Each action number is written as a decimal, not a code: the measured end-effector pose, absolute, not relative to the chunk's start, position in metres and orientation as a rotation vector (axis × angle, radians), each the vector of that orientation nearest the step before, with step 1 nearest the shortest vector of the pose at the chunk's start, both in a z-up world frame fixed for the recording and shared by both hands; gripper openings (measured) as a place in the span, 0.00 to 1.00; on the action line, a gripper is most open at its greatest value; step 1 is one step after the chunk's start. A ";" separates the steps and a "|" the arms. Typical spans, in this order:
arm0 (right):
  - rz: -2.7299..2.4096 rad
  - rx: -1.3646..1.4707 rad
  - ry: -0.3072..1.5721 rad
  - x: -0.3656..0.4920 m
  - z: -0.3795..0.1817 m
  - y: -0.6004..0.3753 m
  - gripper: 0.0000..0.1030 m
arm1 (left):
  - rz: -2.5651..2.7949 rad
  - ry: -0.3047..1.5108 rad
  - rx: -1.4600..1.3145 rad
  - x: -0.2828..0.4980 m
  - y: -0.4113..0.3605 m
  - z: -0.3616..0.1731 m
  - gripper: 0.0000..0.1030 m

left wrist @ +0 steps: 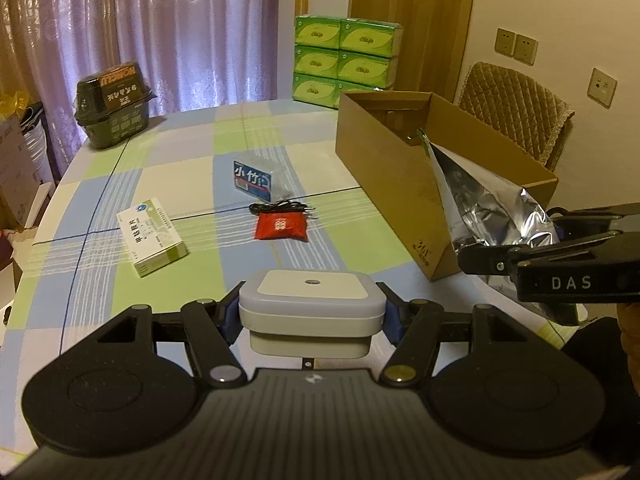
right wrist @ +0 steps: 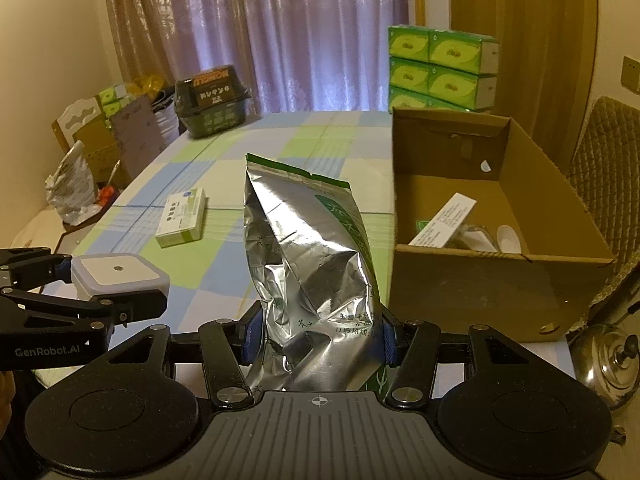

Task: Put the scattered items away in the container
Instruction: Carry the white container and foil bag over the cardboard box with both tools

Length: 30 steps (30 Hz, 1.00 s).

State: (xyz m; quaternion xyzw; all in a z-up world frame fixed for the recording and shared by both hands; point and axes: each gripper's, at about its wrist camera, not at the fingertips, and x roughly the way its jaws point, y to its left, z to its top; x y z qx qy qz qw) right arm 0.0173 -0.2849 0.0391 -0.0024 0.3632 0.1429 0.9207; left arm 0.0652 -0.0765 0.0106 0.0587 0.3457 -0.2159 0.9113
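My left gripper point(left wrist: 312, 316) is shut on a white square plug-in device point(left wrist: 312, 304), held above the near table edge; the same device point(right wrist: 118, 276) shows at the left of the right wrist view. My right gripper point(right wrist: 318, 338) is shut on a crinkled silver foil bag point(right wrist: 312, 264), upright, just left of the open cardboard box point(right wrist: 560, 184). In the left wrist view the foil bag point(left wrist: 480, 204) stands beside the cardboard box point(left wrist: 384, 176). On the checked cloth lie a green-white medicine box point(left wrist: 154, 236), a red pouch point(left wrist: 280, 227) with a black cord, and a blue-labelled pack point(left wrist: 256, 180).
The cardboard box holds a long white carton point(right wrist: 444, 220) and small white items. A dark food tub point(left wrist: 114, 106) sits at the table's far left corner. Green tissue packs point(left wrist: 344, 62) are stacked behind. A padded chair point(left wrist: 516, 108) stands right of the box; a metal kettle point(right wrist: 608, 364) sits low right.
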 end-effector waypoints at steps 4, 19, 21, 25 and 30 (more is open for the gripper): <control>0.285 0.003 0.736 0.017 0.044 -0.290 0.55 | -0.457 0.707 0.124 0.065 -0.083 0.013 0.59; 0.263 0.009 0.716 0.019 0.056 -0.307 0.55 | -0.480 0.681 0.135 0.070 -0.099 0.023 0.59; 0.258 0.009 0.712 0.020 0.058 -0.310 0.55 | -0.486 0.678 0.139 0.071 -0.103 0.024 0.59; 0.245 0.011 0.703 0.021 0.063 -0.317 0.55 | -0.501 0.671 0.143 0.074 -0.110 0.027 0.59; 0.231 0.010 0.695 0.025 0.067 -0.327 0.55 | -0.519 0.664 0.139 0.079 -0.121 0.031 0.59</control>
